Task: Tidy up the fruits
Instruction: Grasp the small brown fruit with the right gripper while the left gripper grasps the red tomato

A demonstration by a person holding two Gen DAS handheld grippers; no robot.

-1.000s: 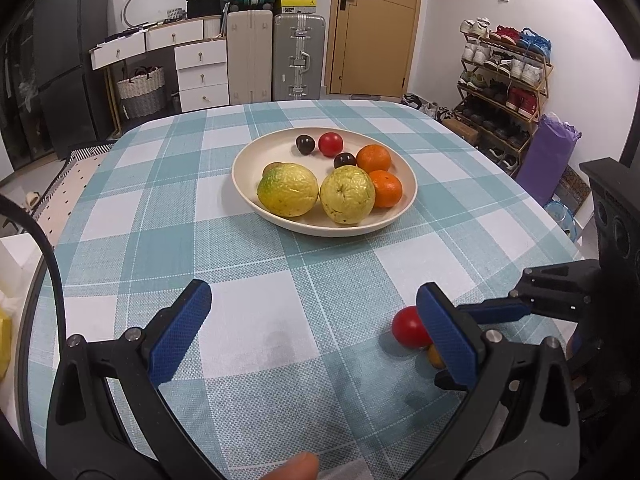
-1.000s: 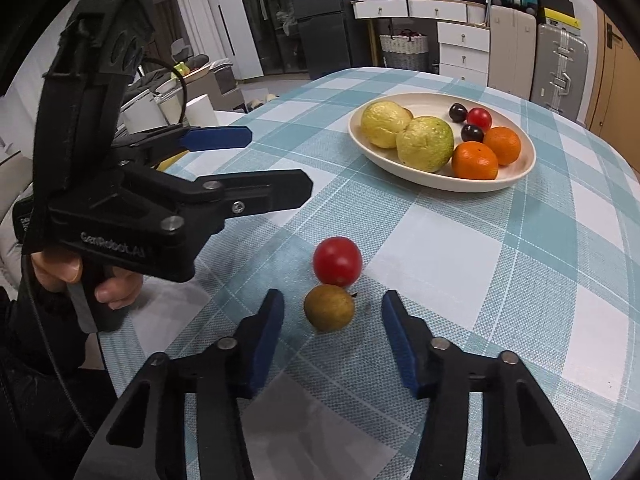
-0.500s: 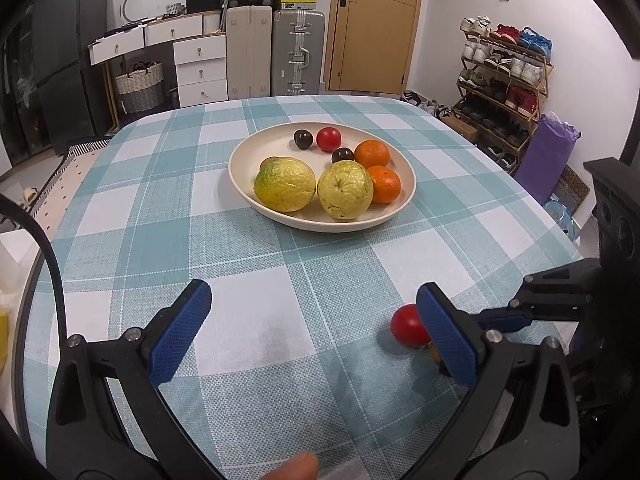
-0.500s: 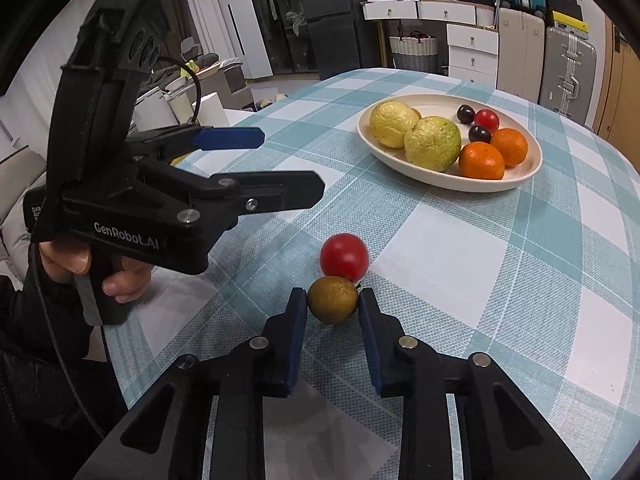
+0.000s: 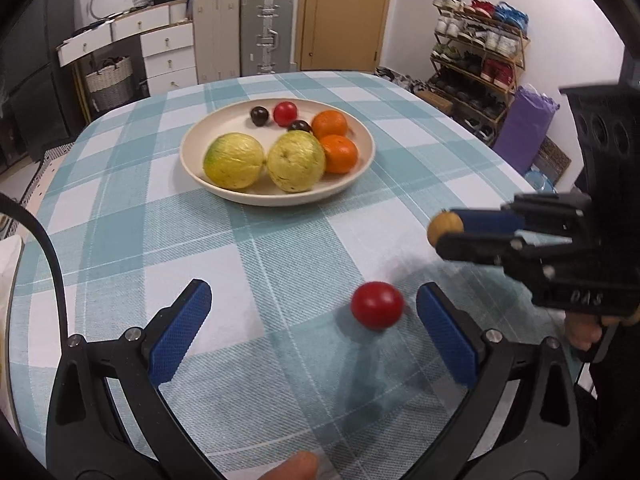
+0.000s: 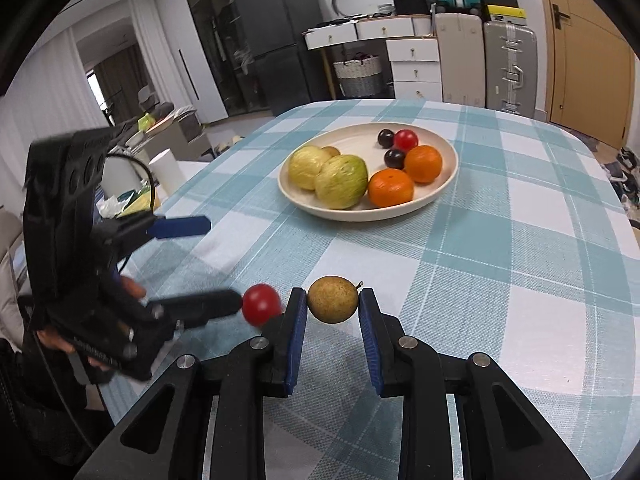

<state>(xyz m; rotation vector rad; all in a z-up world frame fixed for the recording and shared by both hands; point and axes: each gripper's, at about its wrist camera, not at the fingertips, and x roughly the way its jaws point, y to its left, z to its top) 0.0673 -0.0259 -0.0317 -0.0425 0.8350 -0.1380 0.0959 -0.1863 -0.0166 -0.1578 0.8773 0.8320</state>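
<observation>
Inspector A: While the left gripper (image 5: 310, 328) stands wide apart, the red tomato (image 5: 377, 310) sits on the checked cloth (image 5: 120, 208) between its jaws, nearer the right pad. Plate (image 5: 192, 160) at 12 o'clock. Lettering on the other tool unreadable.

Inspector B: Right view: right gripper (image 6: 333, 312) clamped on the brown fruit (image 6: 332, 299); tomato at 9 o'clock, touching the left jaw.

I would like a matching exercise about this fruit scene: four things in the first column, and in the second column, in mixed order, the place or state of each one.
Column 1
1. brown fruit
2. loose red tomato
3. two oranges
4. left gripper

Column 2
A. in the plate
B. open
C. held between the fingers of the right gripper
D. on the tablecloth, between the left gripper's fingers

Pairs: 1-C, 2-D, 3-A, 4-B
</observation>
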